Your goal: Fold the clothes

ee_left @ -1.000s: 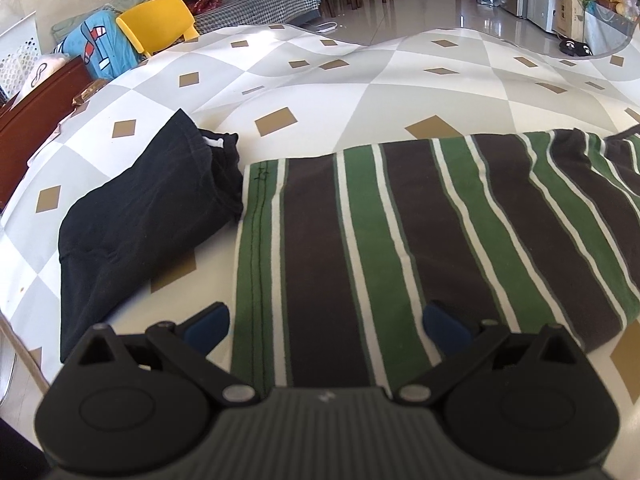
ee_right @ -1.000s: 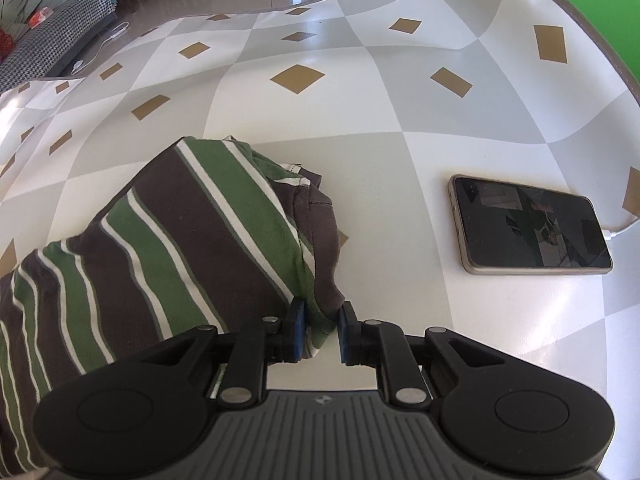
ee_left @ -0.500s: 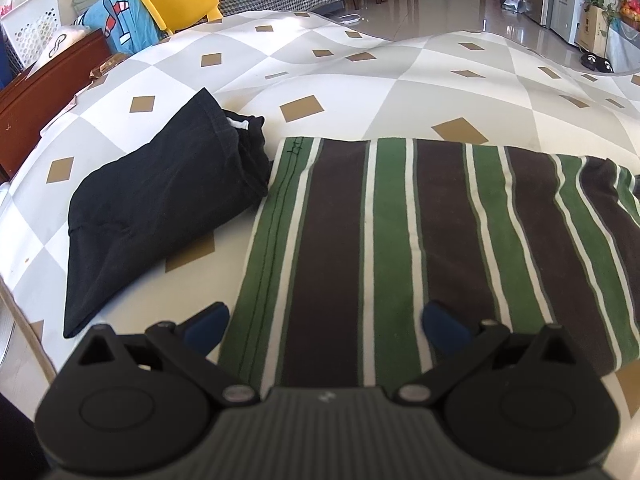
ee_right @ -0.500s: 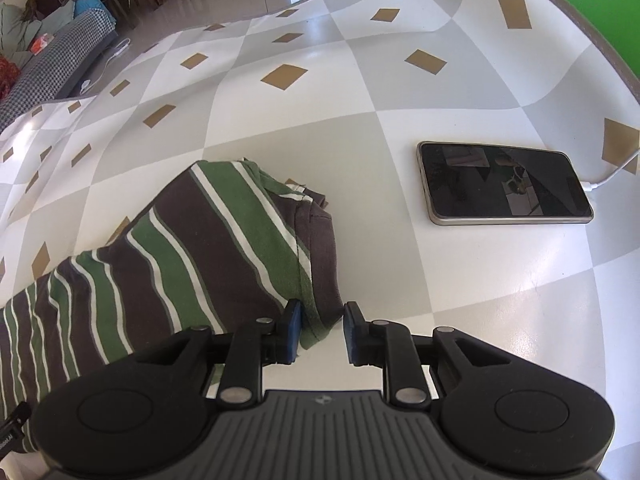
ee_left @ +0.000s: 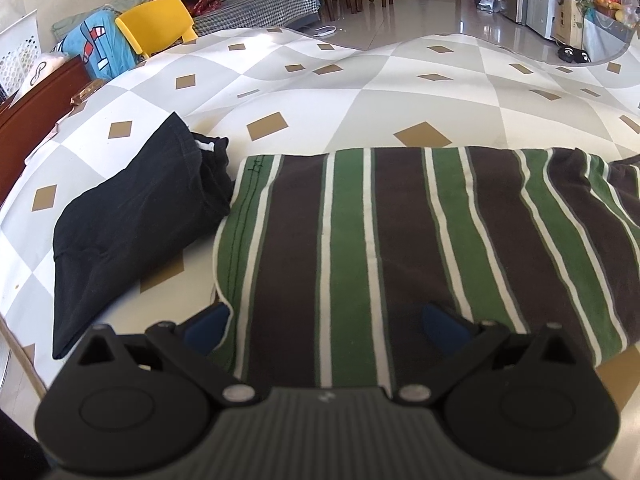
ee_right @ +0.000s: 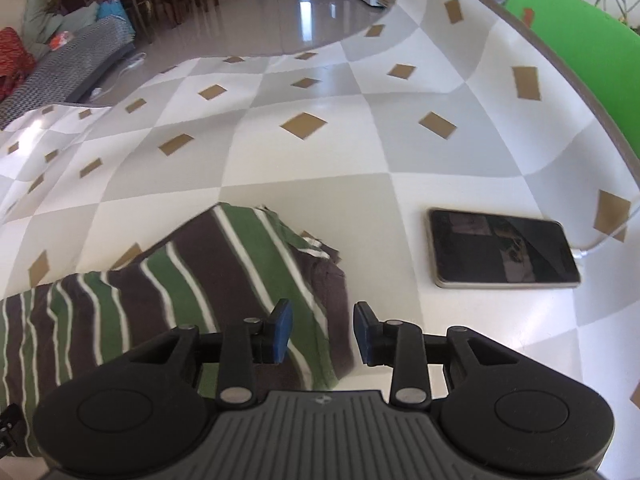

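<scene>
Here the striped shirt [ee_right: 180,292] is laid lengthwise leftward under the right gripper [ee_right: 322,332] — jaws opening, nothing clamped; left gripper [ee_left: 324,320] spread wide.

One striped shirt [ee_left: 400,240], one black garment [ee_left: 132,232], one phone [ee_right: 500,254], one yellow chair [ee_left: 156,22]

On the table [ee_left: 360,92] the folded shirt [ee_left: 400,240] lies between a dark garment [ee_left: 132,224] touching its left edge and a phone [ee_right: 502,254] to its right.
</scene>
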